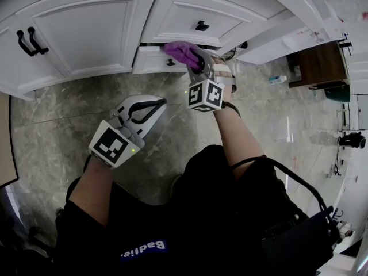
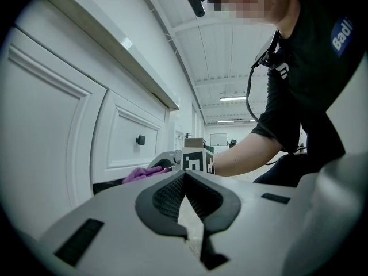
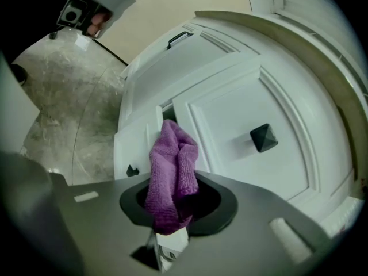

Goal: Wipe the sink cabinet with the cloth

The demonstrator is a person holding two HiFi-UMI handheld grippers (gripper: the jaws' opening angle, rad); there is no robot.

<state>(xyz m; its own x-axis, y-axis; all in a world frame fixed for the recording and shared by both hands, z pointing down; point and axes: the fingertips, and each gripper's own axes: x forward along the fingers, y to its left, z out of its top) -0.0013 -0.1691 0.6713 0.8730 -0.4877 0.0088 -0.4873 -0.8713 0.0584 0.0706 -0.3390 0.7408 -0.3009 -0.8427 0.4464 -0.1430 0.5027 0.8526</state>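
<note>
The right gripper [image 1: 198, 62] is pinching a soft purple terry cloth [image 1: 181, 52], jaws closed on its bunched middle. The loose end is flopping forward against the white painted sink cabinet [image 1: 98, 27], at the top edge of a slightly pulled-out lower drawer [image 1: 150, 61]. The cloth is looking light, limp and nubbly. It will likely fold and drag rather than slide, so gripping the gathered bulk is suiting it better than holding a corner. The cabinet fronts are showing smooth, glossy raised panels, with a black pyramid knob [image 3: 264, 137] on one drawer and black bar handles [image 1: 27, 42] at the far left. The left gripper [image 1: 156, 104] is hanging idle nearer the person, over the grey veined marble floor [image 1: 63, 114], jaws together and empty.
</note>
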